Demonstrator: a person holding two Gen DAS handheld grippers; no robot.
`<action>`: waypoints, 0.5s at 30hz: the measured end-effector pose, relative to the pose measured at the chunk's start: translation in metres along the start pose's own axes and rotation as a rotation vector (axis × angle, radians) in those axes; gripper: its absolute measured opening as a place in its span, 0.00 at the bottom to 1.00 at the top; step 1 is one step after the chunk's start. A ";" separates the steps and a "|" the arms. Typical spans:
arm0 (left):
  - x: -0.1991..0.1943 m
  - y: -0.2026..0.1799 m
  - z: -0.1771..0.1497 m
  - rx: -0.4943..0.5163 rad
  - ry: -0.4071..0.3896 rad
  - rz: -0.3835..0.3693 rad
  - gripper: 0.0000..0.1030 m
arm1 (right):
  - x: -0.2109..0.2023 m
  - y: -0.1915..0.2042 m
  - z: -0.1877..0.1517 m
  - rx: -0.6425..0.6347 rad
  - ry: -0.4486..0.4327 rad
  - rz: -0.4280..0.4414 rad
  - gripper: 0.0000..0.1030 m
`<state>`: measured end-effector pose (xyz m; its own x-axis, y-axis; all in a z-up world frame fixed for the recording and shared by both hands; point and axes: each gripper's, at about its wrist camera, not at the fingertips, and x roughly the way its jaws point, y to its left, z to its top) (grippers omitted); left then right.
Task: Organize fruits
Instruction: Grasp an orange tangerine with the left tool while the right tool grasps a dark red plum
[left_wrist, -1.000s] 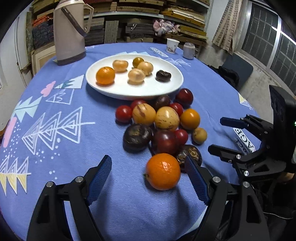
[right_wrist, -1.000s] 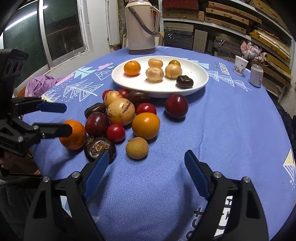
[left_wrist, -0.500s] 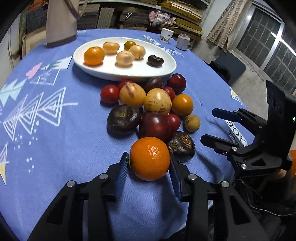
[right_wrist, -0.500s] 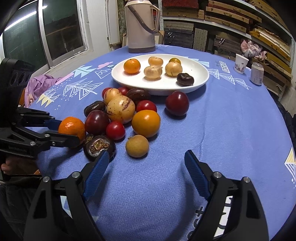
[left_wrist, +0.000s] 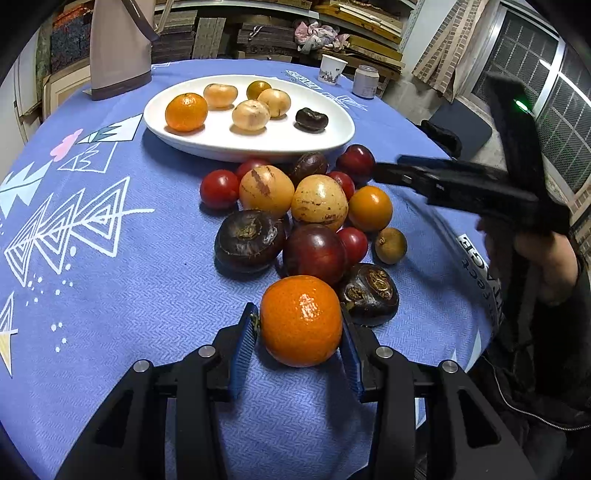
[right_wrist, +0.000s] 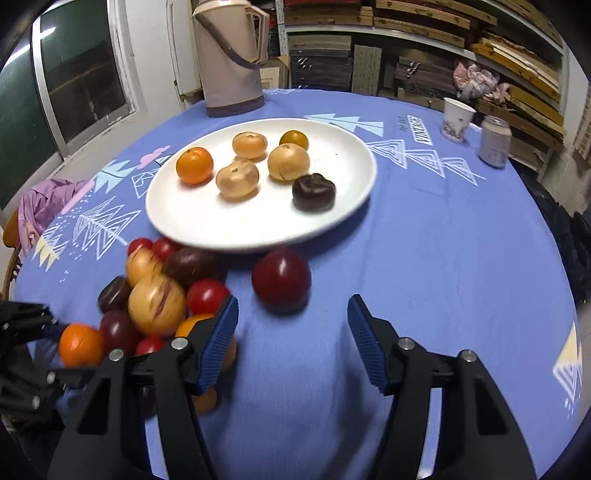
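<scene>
My left gripper (left_wrist: 299, 339) is shut on an orange mandarin (left_wrist: 301, 320), which also shows in the right wrist view (right_wrist: 79, 344), at the near end of a pile of fruit (left_wrist: 317, 206). A white plate (left_wrist: 255, 142) behind the pile holds several fruits: a mandarin (left_wrist: 185, 112), pale tan fruits and a dark one (left_wrist: 312, 120). My right gripper (right_wrist: 291, 332) is open and empty, hovering just in front of a dark red plum (right_wrist: 281, 280) near the plate's (right_wrist: 258, 232) front rim.
A tall beige thermos (right_wrist: 231, 55) stands behind the plate. A paper cup (right_wrist: 457, 119) and a can (right_wrist: 495, 142) stand at the far right of the blue tablecloth (right_wrist: 443, 240). Shelves with stacked boards line the back wall.
My left gripper closed on the orange mandarin. My right gripper moved forward, toward the dark red plum and the plate, still open.
</scene>
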<state>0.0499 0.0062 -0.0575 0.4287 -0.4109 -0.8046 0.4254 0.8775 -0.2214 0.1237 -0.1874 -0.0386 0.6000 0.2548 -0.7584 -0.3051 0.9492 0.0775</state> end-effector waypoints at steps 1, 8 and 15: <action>0.000 0.000 0.000 0.000 0.000 -0.001 0.42 | 0.008 0.001 0.004 -0.004 0.014 0.001 0.58; 0.001 0.000 0.000 0.008 -0.002 -0.002 0.41 | 0.038 0.000 0.015 0.018 0.064 0.049 0.37; -0.007 -0.004 -0.001 0.033 -0.025 0.005 0.40 | 0.005 -0.008 0.005 0.058 -0.012 0.081 0.37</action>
<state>0.0448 0.0053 -0.0516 0.4501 -0.4133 -0.7916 0.4493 0.8709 -0.1992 0.1333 -0.1927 -0.0399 0.5841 0.3326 -0.7404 -0.3099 0.9345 0.1753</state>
